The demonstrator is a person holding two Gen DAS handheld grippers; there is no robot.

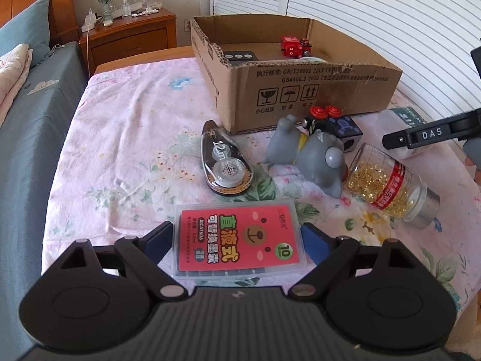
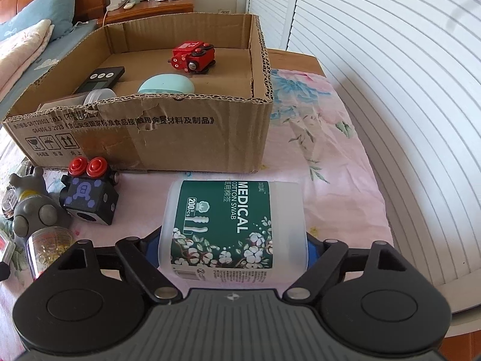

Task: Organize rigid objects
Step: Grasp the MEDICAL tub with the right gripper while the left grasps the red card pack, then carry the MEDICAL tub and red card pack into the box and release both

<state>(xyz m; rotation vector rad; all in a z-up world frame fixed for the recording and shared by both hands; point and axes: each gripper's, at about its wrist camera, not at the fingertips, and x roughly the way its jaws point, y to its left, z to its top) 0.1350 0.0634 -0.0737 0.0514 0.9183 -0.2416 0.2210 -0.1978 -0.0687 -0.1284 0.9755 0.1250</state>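
Observation:
My left gripper (image 1: 237,237) is around a clear case of ink refills with a red label (image 1: 239,237), lying on the pink floral cloth; its pads look pressed on the case's sides. My right gripper (image 2: 233,246) is closed on a white cotton swab tub with a green label (image 2: 233,225), which lies on its side. The cardboard box (image 2: 180,132) stands behind, holding a red toy (image 2: 194,57), a mint round case (image 2: 165,85) and a black device (image 2: 100,79). The box also shows in the left wrist view (image 1: 315,90).
On the cloth lie a correction tape dispenser (image 1: 224,162), a grey figure toy (image 1: 312,153), a black cube toy with red knobs (image 2: 88,194) and a jar of gold clips (image 1: 387,186). A bed is to the left, a nightstand (image 1: 129,34) behind, and a louvred wall to the right.

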